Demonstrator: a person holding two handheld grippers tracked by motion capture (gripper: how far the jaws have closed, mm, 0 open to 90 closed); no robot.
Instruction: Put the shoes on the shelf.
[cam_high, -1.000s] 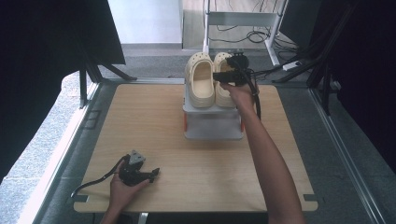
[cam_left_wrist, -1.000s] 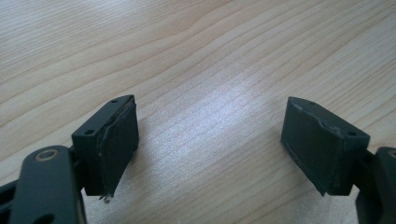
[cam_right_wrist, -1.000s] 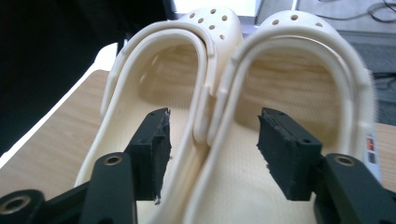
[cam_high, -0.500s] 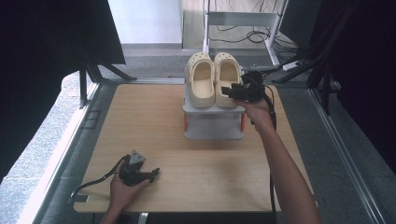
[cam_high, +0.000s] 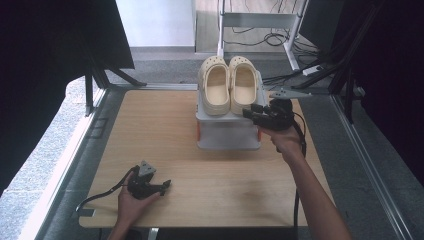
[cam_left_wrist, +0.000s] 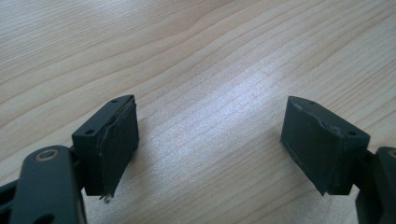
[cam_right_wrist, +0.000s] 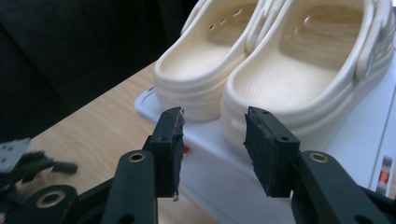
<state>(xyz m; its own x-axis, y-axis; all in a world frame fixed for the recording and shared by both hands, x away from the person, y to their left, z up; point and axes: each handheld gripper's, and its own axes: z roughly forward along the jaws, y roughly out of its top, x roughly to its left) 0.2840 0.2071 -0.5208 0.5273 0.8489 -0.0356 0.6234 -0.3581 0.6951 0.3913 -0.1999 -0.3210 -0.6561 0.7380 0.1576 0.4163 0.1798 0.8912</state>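
Two cream clogs stand side by side on a white box at the far middle of the wooden table. My right gripper hovers at the box's right edge, just off the heel of the right clog. Its jaws are open with nothing between them, as the right gripper view shows. My left gripper rests low near the table's front left edge. In its own view the left gripper is wide open over bare wood.
Metal frame rails border the table on both sides. Cables and a white stand lie on the floor beyond the far edge. The left gripper's cable loops toward the front left corner.
My right gripper has drawn back from over the right clog toward the box's right edge, leaving the clog in place. The left gripper has stayed still.
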